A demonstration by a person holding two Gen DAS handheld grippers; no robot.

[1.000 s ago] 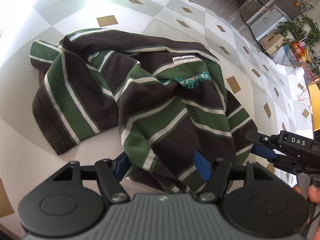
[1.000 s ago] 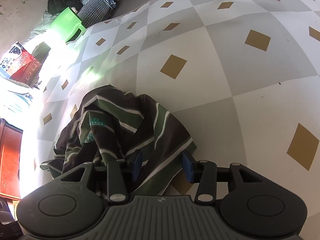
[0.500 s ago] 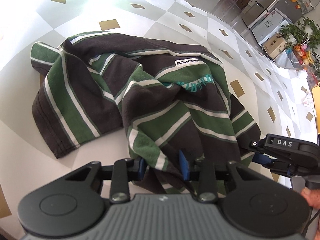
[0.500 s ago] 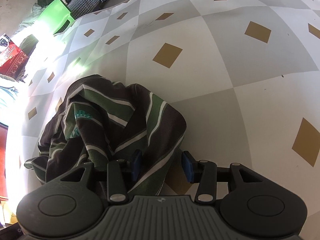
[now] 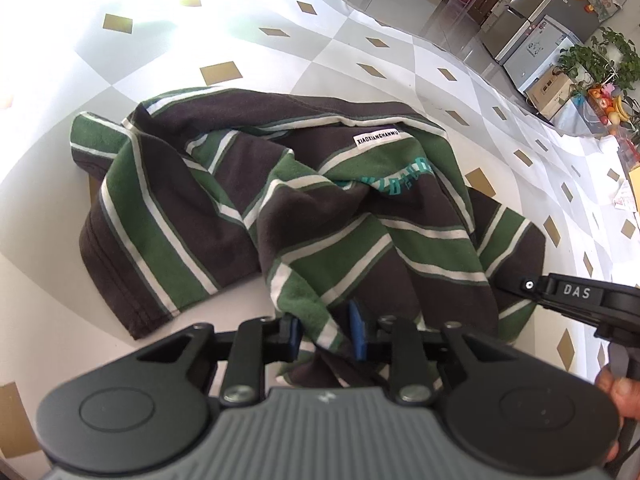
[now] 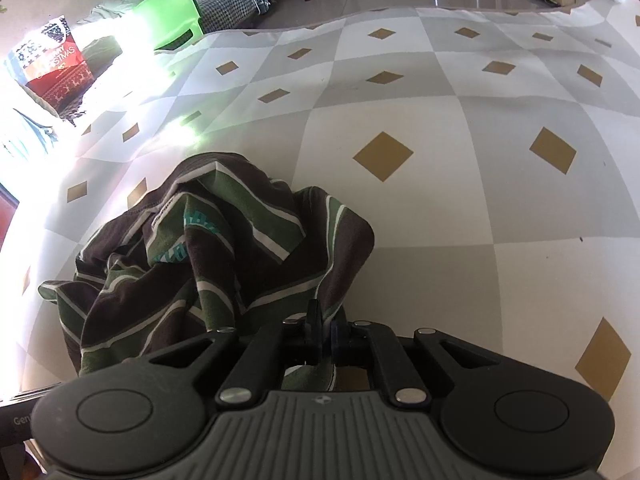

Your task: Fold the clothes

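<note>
Striped shirt (image 5: 304,216), brown with green and white bands, lies crumpled across the middle of the left wrist view, on the table (image 5: 360,52) under a tablecloth of grey and white checks with gold diamonds. Its white neck label (image 5: 377,137) sits up toward the upper centre, teal lettering just below it. Down at the bottom centre, the left hand-held gripper (image 5: 325,330) has just been closing, and now its blue pads press a bunched fold of the shirt's near edge between them. At the right edge of that same view the right hand-held gripper (image 5: 576,300) reaches in from the side, its tip against the shirt's right border, with a person's fingers (image 5: 614,390) showing just below it at the lower right.

Over to the right wrist view: the shirt (image 6: 224,264) is heaped in the lower left, and one strip of it rises toward the bottom centre, straight into the right hand-held gripper (image 6: 325,334). Those jaws have just snapped together and are clamped tight on the fabric. Bare tablecloth fills the right half. Beyond the table's far edge, upper left, stand a bright green chair (image 6: 172,16) and a red Christmas bag (image 6: 52,60).
</note>
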